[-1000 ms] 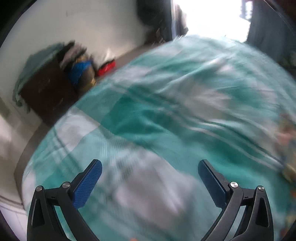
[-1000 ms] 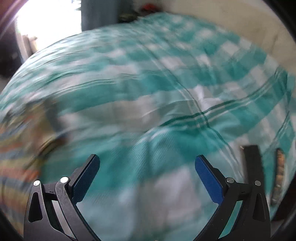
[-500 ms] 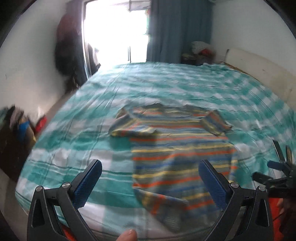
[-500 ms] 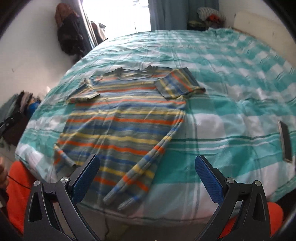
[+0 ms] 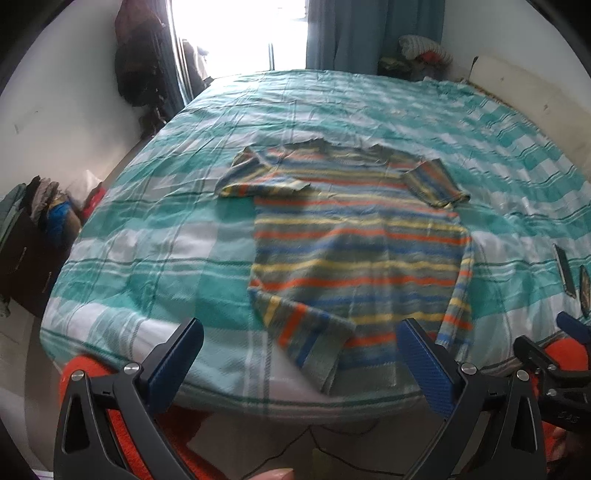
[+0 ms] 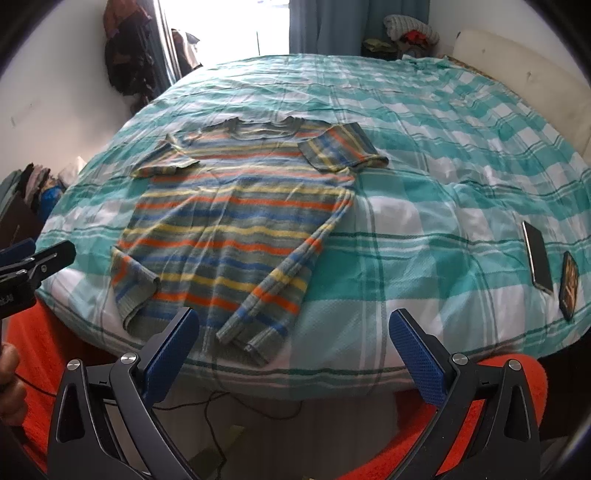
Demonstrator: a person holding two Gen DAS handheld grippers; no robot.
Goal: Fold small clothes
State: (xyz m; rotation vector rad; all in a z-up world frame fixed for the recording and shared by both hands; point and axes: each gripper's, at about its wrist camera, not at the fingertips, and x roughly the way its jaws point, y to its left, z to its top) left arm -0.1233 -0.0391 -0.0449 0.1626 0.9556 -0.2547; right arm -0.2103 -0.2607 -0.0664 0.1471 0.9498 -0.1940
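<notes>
A wide bed with a teal-and-white checked sheet fills the room. Behind its far edge a bright window glares white, with a blue curtain to its right. Dark clothes hang on the white left wall. A pale headboard lines the right side, and a dark cabinet piled with clothes stands near left.

The small patch beside the phone looks unreadable.

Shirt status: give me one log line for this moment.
shirt: spread on bed, unfolded, hem corner turned up | left gripper: open, empty | right gripper: open, empty | phone: right of shirt
</notes>
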